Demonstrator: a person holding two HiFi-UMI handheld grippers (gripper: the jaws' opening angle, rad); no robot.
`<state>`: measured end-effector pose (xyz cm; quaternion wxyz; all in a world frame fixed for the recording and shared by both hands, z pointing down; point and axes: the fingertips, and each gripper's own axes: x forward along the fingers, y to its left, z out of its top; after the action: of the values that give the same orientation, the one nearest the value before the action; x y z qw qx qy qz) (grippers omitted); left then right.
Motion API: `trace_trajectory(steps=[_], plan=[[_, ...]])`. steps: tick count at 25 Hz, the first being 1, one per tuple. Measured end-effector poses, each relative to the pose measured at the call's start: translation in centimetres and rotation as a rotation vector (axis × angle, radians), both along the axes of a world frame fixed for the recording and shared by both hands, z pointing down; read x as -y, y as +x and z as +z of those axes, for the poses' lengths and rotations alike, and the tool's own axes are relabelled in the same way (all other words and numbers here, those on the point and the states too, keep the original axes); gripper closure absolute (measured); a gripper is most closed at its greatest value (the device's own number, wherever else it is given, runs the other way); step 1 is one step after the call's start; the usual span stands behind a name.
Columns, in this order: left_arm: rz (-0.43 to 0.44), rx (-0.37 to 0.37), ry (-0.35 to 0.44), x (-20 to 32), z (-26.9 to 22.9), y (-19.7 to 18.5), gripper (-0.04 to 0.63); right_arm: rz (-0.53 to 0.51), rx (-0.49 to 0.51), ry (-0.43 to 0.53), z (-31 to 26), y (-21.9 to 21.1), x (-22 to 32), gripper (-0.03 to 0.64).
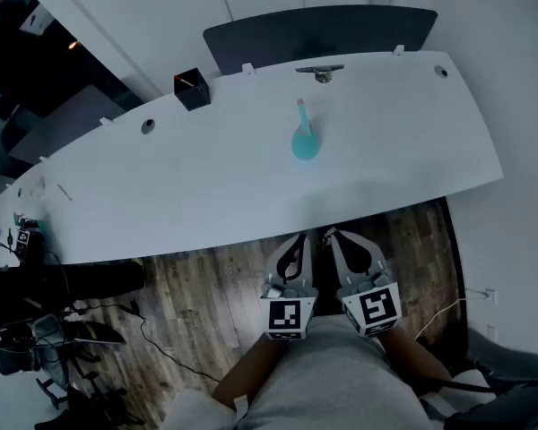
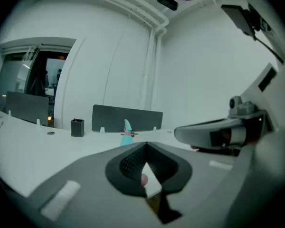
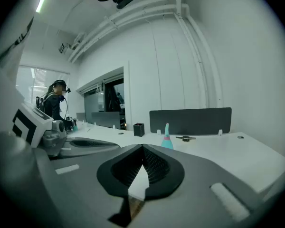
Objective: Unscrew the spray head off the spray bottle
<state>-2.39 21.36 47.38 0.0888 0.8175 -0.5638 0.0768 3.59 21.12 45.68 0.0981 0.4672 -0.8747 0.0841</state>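
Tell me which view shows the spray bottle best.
The head view: the spray bottle stands whole and unobstructed on the white desk, teal body and pink neck clear. The right gripper view gives a small side profile with its base behind the right tongs. The left gripper view shows only its upper part.

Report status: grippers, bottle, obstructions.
Left gripper and right gripper shut, empty, near the table edge. Spray bottle upright mid-table, head on, untouched. Nothing between grippers and bottle.

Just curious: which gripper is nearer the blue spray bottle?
Left, barely. The left gripper hangs short of the table, straight before the spray bottle; the right gripper is beside it, slightly further right.
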Motion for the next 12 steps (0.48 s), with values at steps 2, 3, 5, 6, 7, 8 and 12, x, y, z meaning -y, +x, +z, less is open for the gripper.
trace_trajectory(steps=[2,3,5,6,7,8,12], plan=[[-0.003,0.022,0.01,2.6,0.1,-0.3,0.594,-0.004,0.009,0.006,0.3,0.0,2.4,0.617],[-0.008,0.03,0.012,3.9,0.1,-0.4,0.594,-0.009,0.01,0.008,0.4,0.0,3.7,0.617],[-0.023,0.042,0.012,7.0,-0.1,-0.8,0.594,-0.035,0.007,0.007,0.4,-0.3,6.2,0.617],[-0.03,0.049,0.009,8.6,-0.2,-0.8,0.594,-0.055,0.005,0.005,0.3,-0.5,7.5,0.617],[-0.035,0.057,0.003,9.9,-0.3,-0.7,0.594,-0.077,0.004,0.005,0.0,-0.6,8.8,0.617],[-0.04,0.064,-0.007,11.1,-0.3,-0.6,0.594,-0.099,0.004,0.005,-0.3,-0.7,10.0,0.617],[-0.062,0.102,-0.07,15.1,1.1,0.3,0.594,-0.148,0.019,-0.034,0.4,0.1,14.3,0.617]])
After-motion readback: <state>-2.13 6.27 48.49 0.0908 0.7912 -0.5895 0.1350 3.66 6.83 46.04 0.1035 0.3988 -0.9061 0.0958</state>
